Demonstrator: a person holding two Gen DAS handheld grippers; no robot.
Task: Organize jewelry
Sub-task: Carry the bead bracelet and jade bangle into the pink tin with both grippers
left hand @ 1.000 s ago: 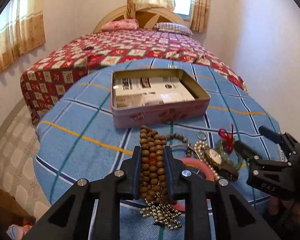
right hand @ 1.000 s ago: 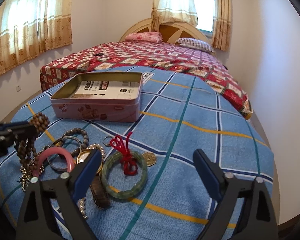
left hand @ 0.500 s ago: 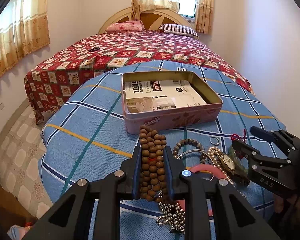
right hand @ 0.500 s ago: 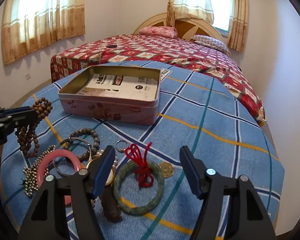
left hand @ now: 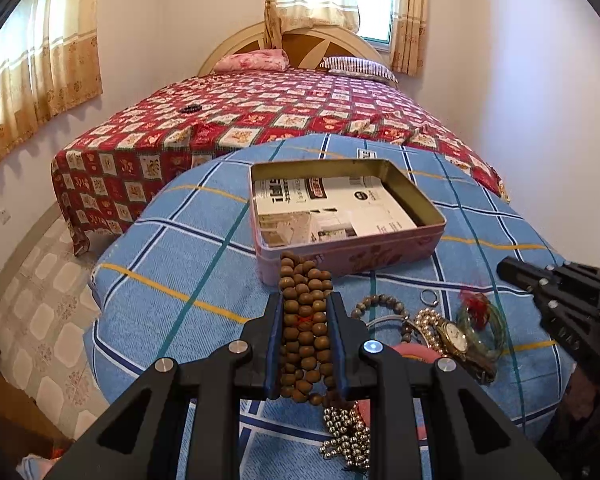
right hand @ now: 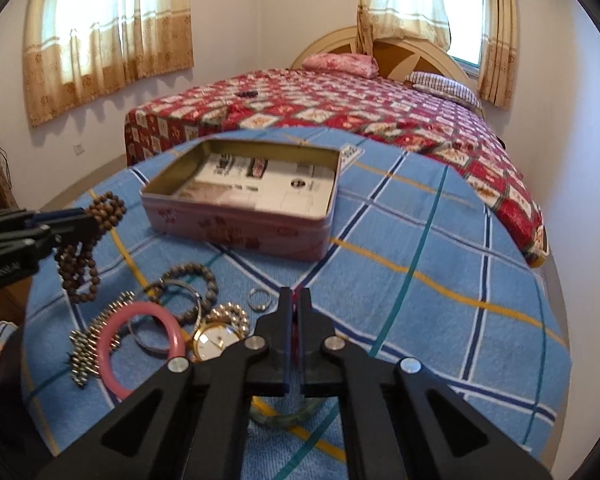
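Observation:
My left gripper (left hand: 303,300) is shut on a brown wooden bead strand (left hand: 305,332), held above the blue checked cloth, short of the open pink tin (left hand: 420,200). It also shows at the left of the right wrist view (right hand: 100,216). My right gripper (right hand: 296,300) is shut on the red knot of the green jade bangle (right hand: 288,418), which lies under the fingers. In the left wrist view the bangle (left hand: 482,320) is blurred.
On the cloth lie a pink bangle (right hand: 112,344), a gold watch (right hand: 212,342), a silver bead chain (right hand: 84,356), a grey bead bracelet (right hand: 196,276), a small ring (right hand: 258,300). The tin (right hand: 236,232) holds printed paper. A bed (left hand: 284,112) stands behind the table.
My right gripper has closed from wide open onto the bangle's red knot. My left gripper has lifted the wooden beads and moved closer to the tin.

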